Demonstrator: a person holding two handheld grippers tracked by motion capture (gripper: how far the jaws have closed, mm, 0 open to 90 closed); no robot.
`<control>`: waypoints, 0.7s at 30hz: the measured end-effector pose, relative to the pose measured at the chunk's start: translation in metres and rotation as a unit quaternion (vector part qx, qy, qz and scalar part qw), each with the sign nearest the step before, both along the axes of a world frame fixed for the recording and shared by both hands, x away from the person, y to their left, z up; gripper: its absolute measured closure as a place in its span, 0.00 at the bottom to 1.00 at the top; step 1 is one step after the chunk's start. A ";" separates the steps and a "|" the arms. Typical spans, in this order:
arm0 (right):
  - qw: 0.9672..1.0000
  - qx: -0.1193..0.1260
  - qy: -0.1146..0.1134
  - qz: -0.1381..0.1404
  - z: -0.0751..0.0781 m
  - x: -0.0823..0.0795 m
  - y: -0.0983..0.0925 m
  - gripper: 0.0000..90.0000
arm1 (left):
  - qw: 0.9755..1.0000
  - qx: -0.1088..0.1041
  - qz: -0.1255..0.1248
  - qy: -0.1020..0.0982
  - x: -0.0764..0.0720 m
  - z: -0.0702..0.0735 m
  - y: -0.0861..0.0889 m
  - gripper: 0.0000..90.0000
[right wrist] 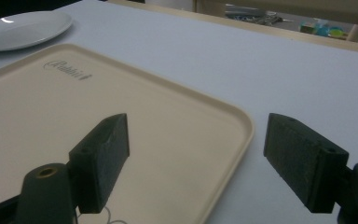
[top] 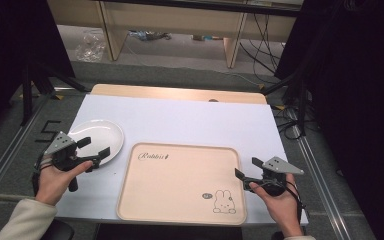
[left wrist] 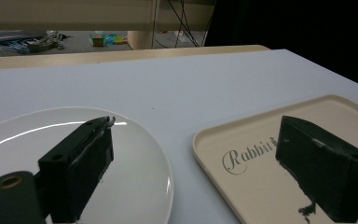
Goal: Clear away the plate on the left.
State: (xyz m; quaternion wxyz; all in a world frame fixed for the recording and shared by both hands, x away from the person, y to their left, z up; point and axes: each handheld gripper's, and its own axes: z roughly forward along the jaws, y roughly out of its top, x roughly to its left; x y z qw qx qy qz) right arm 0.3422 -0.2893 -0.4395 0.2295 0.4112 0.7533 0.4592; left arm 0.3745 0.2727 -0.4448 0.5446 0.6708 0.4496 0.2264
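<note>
A white plate (top: 100, 135) lies at the left of the white table, and a cream tray (top: 180, 180) with a rabbit drawing lies at the front centre. My left gripper (top: 96, 146) hovers over the plate's near right edge, open, nothing between its jaws; one jaw stands over the plate (left wrist: 135, 158), the other over the tray (left wrist: 242, 177). My right gripper (top: 248, 168) sits at the tray's right edge, open and holding nothing; its jaws straddle the tray's rim (right wrist: 242, 126). The plate (right wrist: 23, 28) lies far off in the right gripper view.
The table's white top (top: 190, 120) has bare room behind the tray. A wooden strip (top: 180, 93) runs along its far edge. Beyond stand wooden furniture legs, cables and a plastic bag (top: 91, 45) on the floor. Black stands flank both sides.
</note>
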 end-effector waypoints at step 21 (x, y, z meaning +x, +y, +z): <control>1.000 0.014 -0.021 0.003 0.000 0.000 0.002 0.25 | 1.000 -0.004 0.023 0.009 0.000 0.001 0.008 0.16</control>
